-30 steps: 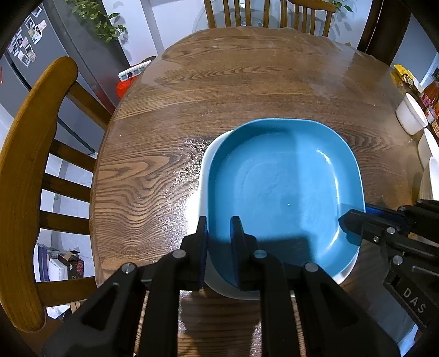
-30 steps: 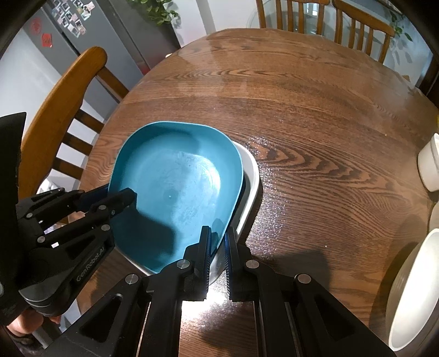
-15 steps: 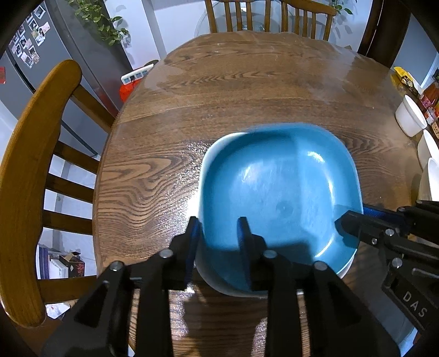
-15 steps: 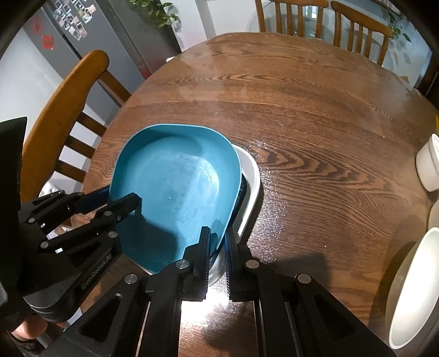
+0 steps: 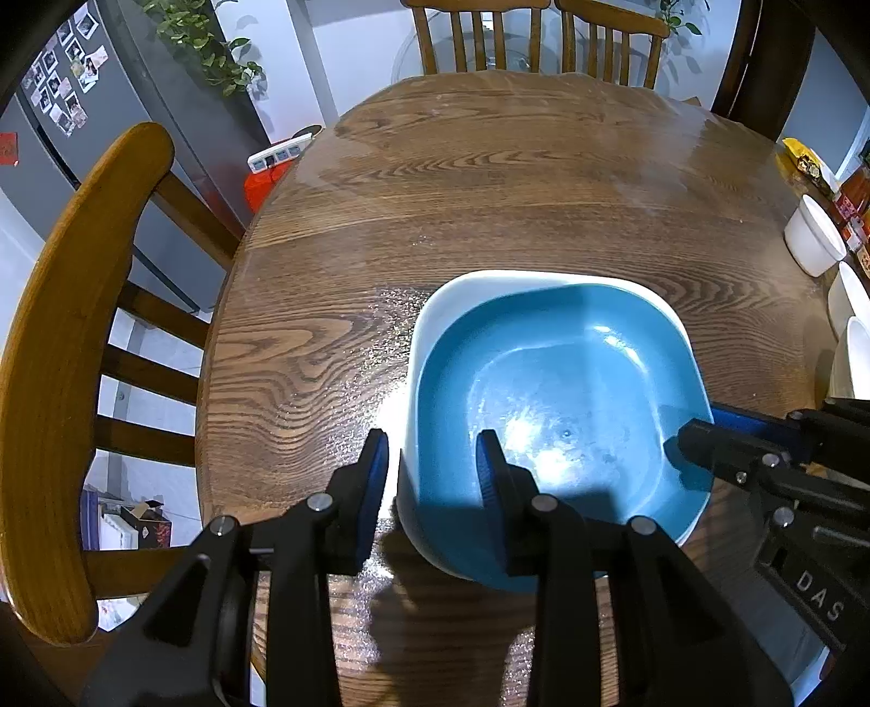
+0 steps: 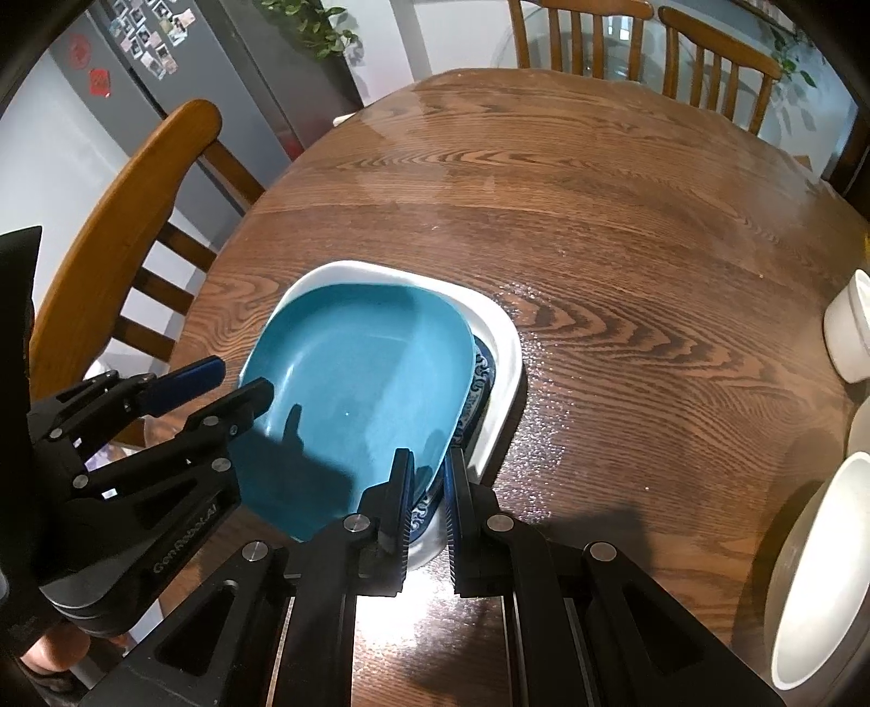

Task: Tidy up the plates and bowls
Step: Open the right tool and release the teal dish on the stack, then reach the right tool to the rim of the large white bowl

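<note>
While the left gripper (image 5: 432,470) lets go, the blue plate (image 5: 565,391) sits nested in the white plate (image 6: 503,348) on the table (image 5: 435,217).
Left jaws have just been opening, rim between them untouched; right gripper (image 6: 429,489) pinches the blue rim. Advice: release right, lift both clear vertically.

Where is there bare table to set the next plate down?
The table is bare beyond the blue plate toward the far chairs, and left of the stack toward the near chair. Crowded: the right edge, with white bowls.
</note>
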Demonstrator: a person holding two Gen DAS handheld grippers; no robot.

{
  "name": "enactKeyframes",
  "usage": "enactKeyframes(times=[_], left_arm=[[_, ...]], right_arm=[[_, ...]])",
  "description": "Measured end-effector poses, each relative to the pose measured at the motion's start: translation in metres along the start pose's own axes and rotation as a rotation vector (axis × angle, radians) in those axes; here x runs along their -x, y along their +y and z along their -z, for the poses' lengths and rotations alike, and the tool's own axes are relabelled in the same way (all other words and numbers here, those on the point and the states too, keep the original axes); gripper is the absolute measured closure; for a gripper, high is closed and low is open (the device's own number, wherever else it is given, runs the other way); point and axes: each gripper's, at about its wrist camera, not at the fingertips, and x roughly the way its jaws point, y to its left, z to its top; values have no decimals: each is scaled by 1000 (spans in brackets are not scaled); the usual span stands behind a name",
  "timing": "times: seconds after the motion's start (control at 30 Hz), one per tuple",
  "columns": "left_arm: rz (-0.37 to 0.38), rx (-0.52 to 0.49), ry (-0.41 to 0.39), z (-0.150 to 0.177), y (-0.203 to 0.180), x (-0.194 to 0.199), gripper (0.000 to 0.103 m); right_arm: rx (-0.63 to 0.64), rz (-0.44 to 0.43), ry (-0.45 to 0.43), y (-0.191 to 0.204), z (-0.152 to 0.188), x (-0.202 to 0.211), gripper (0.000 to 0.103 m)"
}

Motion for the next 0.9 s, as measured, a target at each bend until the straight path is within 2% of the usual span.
enactKeyframes(times=[0.07, 0.1, 0.4, 0.47, 0.53, 0.6, 0.77, 0.9], left_arm=[[-6, 5, -8, 1, 1, 3, 56], [-8, 7, -13, 1, 1, 5, 53], [-21, 53, -72, 13, 7, 34, 37], [-21, 66, -90, 19, 10, 44, 34], [-22, 79, -107, 27, 13, 57, 34], [-31, 90, -128, 39, 16, 72, 34], [-49, 104, -184, 76, 15, 121, 33], [-50, 121, -207, 106, 13, 156, 27]], right_arm=[[-4, 5, -5, -1, 0, 2, 95], [-6, 4, -9, -2, 1, 2, 95], [3, -24, -34, -3, 9, 13, 94], [23, -33, -39, -1, 13, 17, 89], [35, -42, -53, 0, 19, 24, 66], [44, -61, -77, 1, 25, 33, 55], [84, -154, -121, 5, 47, 64, 55], [113, -202, -155, 6, 64, 90, 55]])
